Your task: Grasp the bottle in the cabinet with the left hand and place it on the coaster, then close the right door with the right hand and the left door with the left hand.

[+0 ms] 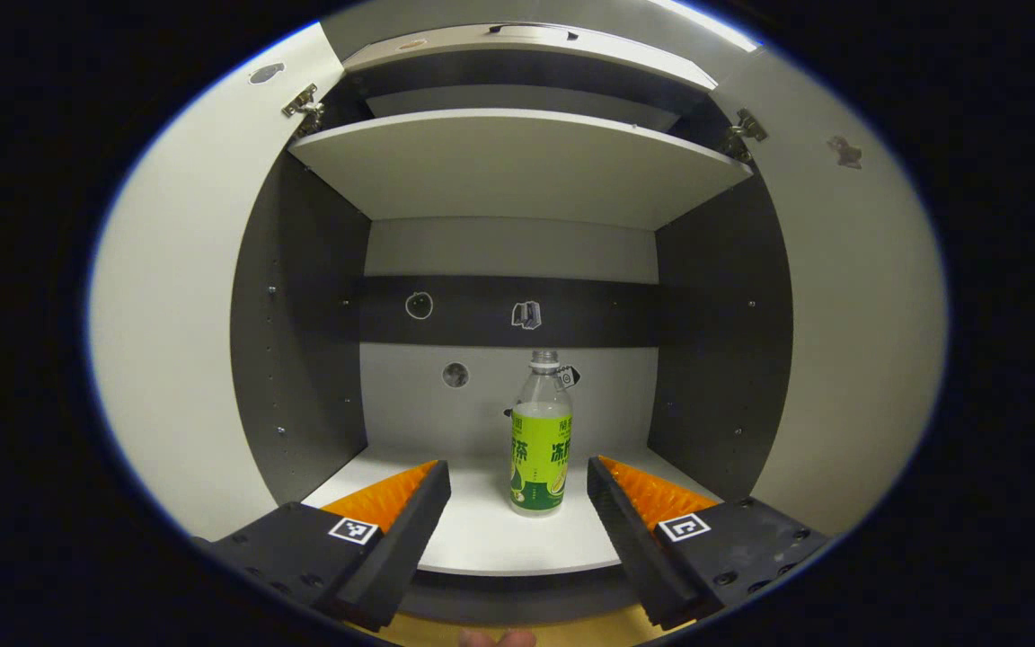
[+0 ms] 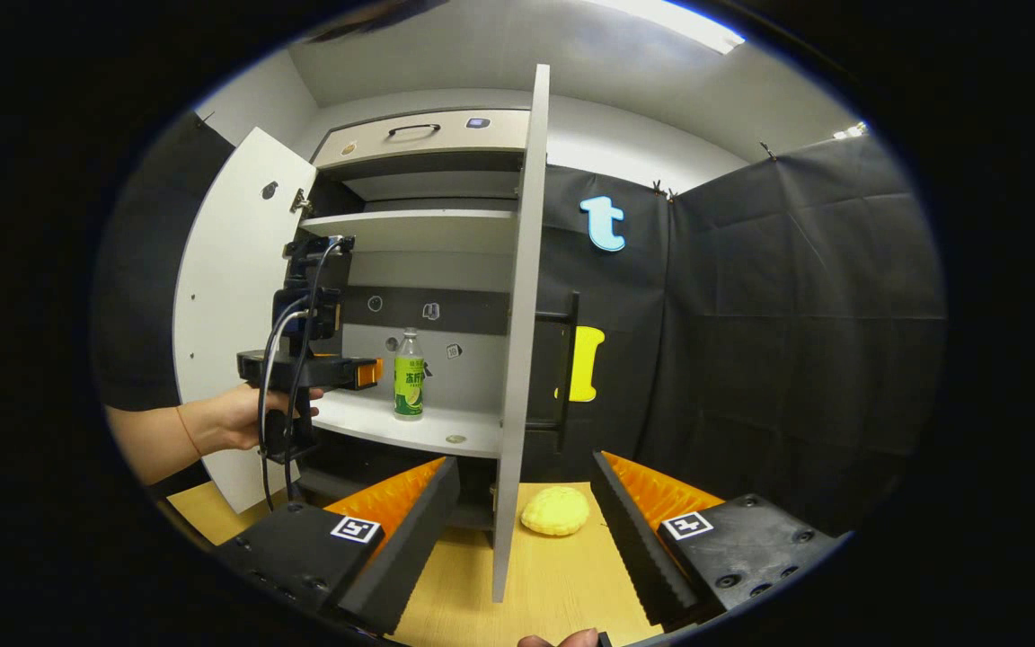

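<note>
The left gripper [image 1: 517, 476] is spread wide, facing the bottle [image 1: 540, 436], which stands upright on the cabinet's lower shelf [image 1: 482, 539], between the fingers but farther in, untouched. Both doors, left [image 1: 167, 359] and right [image 1: 850, 341], hang open. The right gripper [image 2: 525, 476] is spread too, with the yellow coaster [image 2: 555, 509] at 12 o'clock on the table [image 2: 562, 584].

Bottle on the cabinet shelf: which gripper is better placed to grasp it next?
Left. The left gripper is open at the shelf's edge with the bottle standing upright just ahead between its fingers. The right gripper hangs back outside, straddling the right door's edge.
</note>
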